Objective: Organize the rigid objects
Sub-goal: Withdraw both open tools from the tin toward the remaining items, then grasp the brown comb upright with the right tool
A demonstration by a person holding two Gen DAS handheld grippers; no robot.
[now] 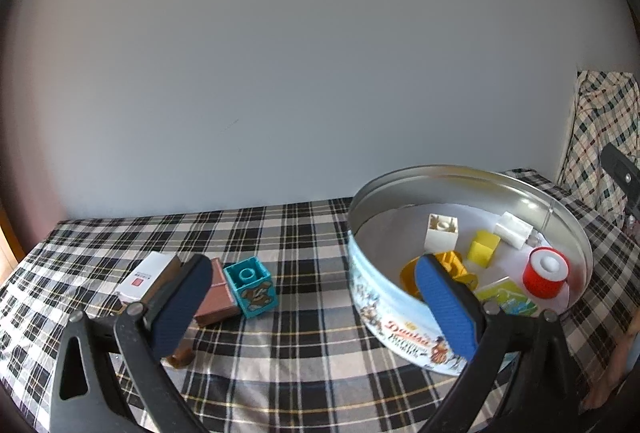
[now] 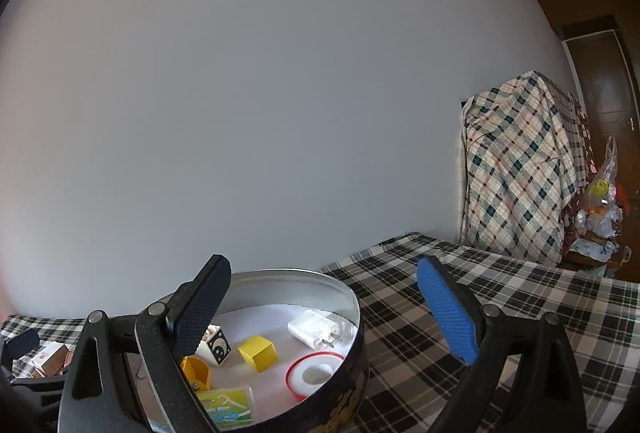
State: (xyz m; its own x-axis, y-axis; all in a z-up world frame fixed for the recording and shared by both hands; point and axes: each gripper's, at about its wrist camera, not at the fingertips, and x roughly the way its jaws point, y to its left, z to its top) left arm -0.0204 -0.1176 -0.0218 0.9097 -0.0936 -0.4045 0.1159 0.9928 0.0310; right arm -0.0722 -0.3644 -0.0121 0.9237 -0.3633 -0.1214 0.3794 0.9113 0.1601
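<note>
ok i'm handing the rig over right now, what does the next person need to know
Left hand-held gripper: open, empty, above the cloth between the tin and the loose items.
Right hand-held gripper: open, empty, over the tin's right edge.
Done: in the tin are a white block, yellow cube, charger, red tape roll, a yellow toy and a green packet.
Left: teal block, brown box, white box on the cloth.

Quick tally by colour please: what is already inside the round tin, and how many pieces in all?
Inside the round metal cookie tin:
White: 2, a toy brick and a plug charger
Yellow: 2, a cube and a curved toy piece
Red and white: 1, a tape roll
Green: 1, a flat packet
Total: 6
</note>
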